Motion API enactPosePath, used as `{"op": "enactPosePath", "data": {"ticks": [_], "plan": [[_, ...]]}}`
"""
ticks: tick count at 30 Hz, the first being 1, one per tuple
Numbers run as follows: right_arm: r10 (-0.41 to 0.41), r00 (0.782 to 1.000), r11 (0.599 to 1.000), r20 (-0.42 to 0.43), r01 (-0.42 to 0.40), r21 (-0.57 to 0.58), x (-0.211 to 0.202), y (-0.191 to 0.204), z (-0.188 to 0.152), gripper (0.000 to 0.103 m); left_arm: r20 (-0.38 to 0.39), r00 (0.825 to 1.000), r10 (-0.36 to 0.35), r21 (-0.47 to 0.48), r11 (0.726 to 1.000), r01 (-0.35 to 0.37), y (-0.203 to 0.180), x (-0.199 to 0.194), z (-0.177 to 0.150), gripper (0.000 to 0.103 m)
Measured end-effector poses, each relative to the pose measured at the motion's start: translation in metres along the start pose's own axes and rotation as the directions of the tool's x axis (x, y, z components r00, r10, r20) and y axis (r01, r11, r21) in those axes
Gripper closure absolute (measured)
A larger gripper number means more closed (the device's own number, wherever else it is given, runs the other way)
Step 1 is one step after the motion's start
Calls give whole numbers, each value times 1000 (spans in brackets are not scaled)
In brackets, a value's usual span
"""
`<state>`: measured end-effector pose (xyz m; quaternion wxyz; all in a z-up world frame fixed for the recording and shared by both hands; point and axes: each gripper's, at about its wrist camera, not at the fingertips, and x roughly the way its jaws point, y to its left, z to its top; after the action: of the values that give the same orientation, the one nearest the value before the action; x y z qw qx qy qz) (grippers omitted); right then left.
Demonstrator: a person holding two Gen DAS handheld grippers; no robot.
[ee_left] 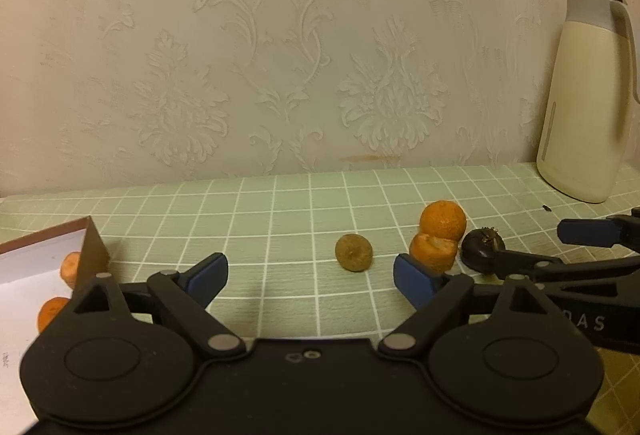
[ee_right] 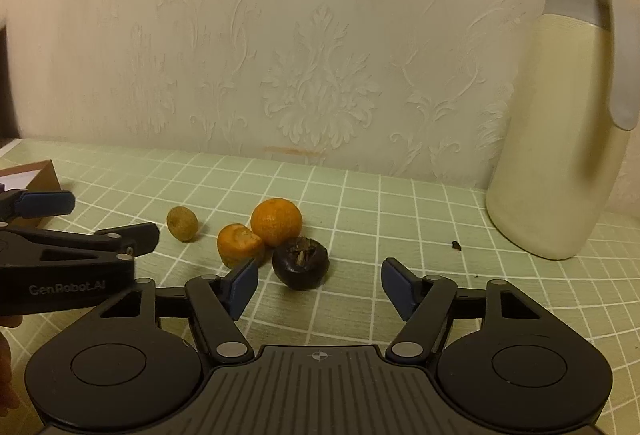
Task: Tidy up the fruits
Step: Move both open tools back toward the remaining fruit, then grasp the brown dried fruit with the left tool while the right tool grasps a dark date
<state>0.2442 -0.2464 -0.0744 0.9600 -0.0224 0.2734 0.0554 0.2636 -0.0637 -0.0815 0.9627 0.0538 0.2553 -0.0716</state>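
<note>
Left gripper [ee_left: 310, 273] spread wide, empty, low over green gridded tabletop [ee_left: 280, 203]. Right gripper [ee_right: 316, 281] likewise wide, holding nothing. Dark fruit [ee_right: 301, 263] just ahead between right fingers; two oranges [ee_right: 276, 221] touching, brown fruit [ee_right: 182, 223] apart leftward. Box [ee_left: 36, 267] cut off at left, two orange pieces inside partly hidden. "GenRobot.AI" legible; "DAS" fragment only. Cream jug [ee_right: 560, 139] by wall.

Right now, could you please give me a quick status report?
Both hand-held grippers open, empty: left, right. Dark fruit ahead of right, untouched. Two oranges beside it. Nothing blocking.
</note>
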Motion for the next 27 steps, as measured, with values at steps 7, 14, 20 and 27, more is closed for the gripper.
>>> {"op": "enactPosePath", "data": {"ticks": [7, 14, 20, 27], "plan": [[6, 1000, 1000, -17, -6, -11, 18, 2, 2, 40, -36, 999, -7, -11, 1000, 6, -1, 19, 1, 28], [16, 999, 999, -40, -17, -32, 33, 0, 2, 42, -55, 998, -24, -9, 1000, 23, -2, 32, 4, 29], [8, 999, 999, -41, -10, -32, 40, -1, 1, 42, -66, 997, -28, -16, 1000, 27, -4, 41, 6, 30], [3, 999, 999, -50, -5, -42, 49, -3, 4, 48, -74, 996, -54, -13, 999, 53, -6, 47, 8, 36]]}}
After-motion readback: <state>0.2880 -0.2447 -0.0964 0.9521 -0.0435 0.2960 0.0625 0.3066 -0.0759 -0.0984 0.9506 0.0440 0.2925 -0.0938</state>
